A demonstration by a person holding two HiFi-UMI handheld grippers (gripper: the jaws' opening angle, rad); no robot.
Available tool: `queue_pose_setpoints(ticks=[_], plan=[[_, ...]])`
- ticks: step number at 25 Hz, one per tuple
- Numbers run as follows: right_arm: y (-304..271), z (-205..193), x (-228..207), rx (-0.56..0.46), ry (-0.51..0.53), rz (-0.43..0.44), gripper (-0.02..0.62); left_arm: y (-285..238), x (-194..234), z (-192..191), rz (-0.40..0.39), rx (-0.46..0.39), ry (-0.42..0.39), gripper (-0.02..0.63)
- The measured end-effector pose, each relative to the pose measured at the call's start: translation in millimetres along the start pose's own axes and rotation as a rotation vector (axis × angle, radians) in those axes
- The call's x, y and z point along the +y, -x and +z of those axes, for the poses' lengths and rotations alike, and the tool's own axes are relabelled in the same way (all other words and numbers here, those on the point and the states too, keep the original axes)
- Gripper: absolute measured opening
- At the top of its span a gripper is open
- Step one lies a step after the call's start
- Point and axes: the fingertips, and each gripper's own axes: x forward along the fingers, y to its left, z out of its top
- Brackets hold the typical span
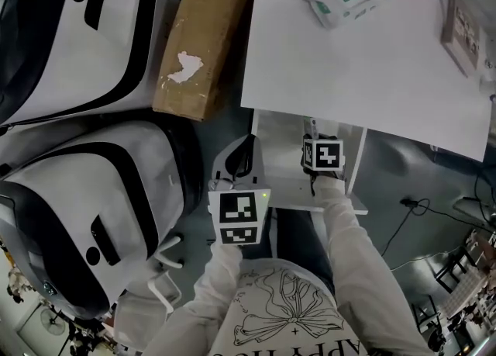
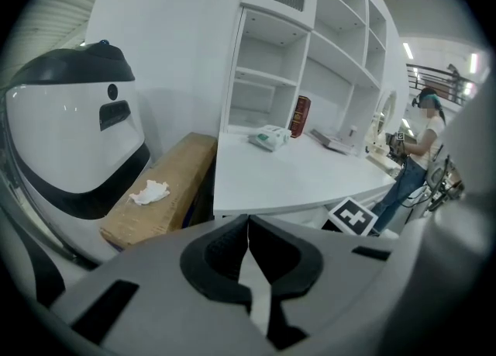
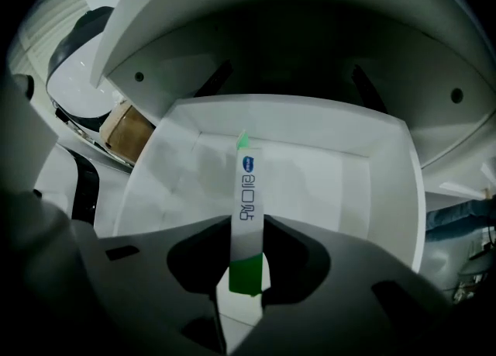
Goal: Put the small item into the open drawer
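2 grippers were in view, but only my right gripper (image 3: 247, 238) carried anything. Its jaws were pinched partway closed on the green end of a slim white-and-green tube (image 3: 248, 191), so the printed length stuck out ahead of them, free to go in first. I held it pointing steeply down over the open drawer (image 3: 333, 184), which sat at the centre of the head view just under the edge of the white desk (image 1: 372, 67). The tube hung above the bare drawer floor, not yet touching it as far as I could judge. My left gripper (image 2: 248, 226) waited at the lower centre-left of the head view, jaws together on nothing, clear of the drawer.
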Motion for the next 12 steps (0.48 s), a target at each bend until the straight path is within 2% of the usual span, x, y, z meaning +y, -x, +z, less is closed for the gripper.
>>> queue_pose_setpoints(ticks=[5, 7, 12], plan=[[-4.7, 0.9, 0.5, 0.006, 0.033, -0.020, 0.102, -0.8, 3.8, -3.8, 0.006, 0.004, 0.014, 0.006], [-2.0, 2.3, 3.0, 0.000, 0.037, -0.010, 0.144, -0.3, 4.7, -3.5, 0.008, 0.002, 0.018, 0.006], [26.8, 14.4, 5.5, -0.070, 0.032, -0.001, 0.155, 4.6, 2.5, 8.8, 0.005, -0.028, 0.018, 0.006]])
